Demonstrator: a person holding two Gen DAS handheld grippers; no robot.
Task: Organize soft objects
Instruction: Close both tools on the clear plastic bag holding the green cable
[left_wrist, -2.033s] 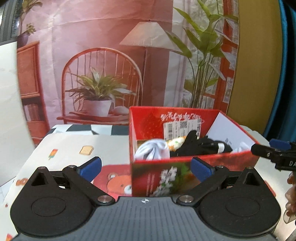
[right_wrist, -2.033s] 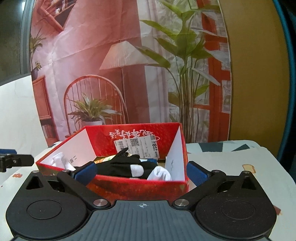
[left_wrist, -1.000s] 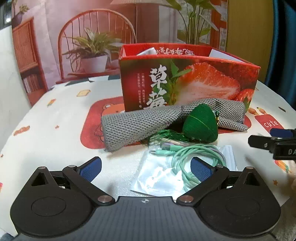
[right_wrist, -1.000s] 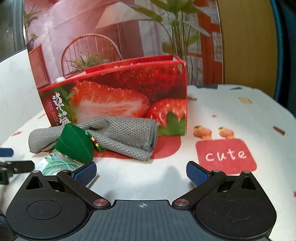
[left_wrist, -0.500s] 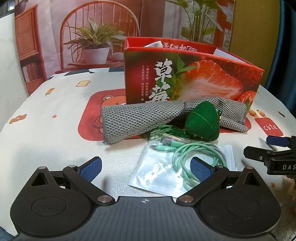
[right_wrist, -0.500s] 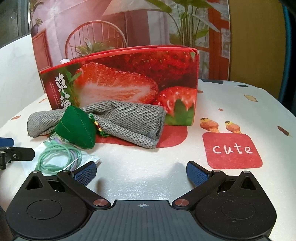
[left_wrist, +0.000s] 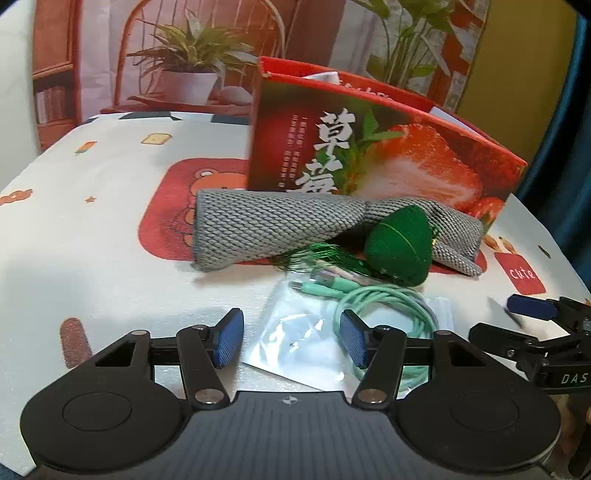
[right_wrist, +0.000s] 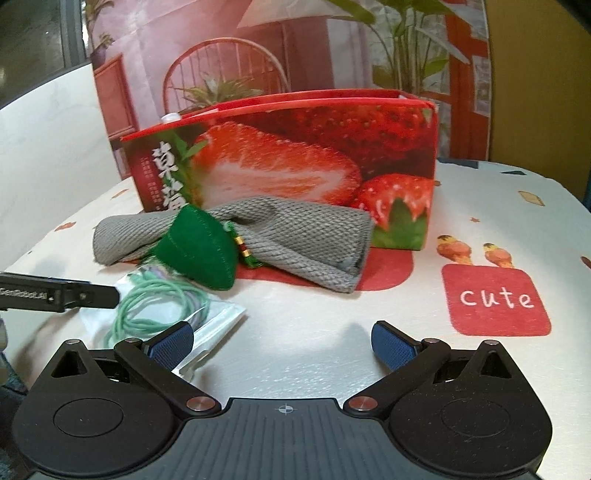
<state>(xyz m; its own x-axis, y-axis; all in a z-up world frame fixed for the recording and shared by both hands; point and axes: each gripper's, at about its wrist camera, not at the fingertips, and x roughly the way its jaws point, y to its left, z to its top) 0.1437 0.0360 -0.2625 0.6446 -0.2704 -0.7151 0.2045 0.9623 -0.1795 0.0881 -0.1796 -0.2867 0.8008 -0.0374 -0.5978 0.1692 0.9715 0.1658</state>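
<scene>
At lower centre the left tool gapes half-wide over a bagged green cable; the right tool gapes wide, empty; mid-frame a grey cloth and green pouch front a strawberry box; the desk reads "cute"

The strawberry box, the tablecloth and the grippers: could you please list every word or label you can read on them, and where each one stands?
"草莓": large white characters on the strawberry box front.
"cute": white letters on a red patch of the tablecloth.
"DAS": on the right gripper body, cut off at the frame edge.
"CenRobot.AI": on the left gripper's finger in the right wrist view; small, uncertain.
Small white columns of characters beside "草莓": too small to read.
</scene>
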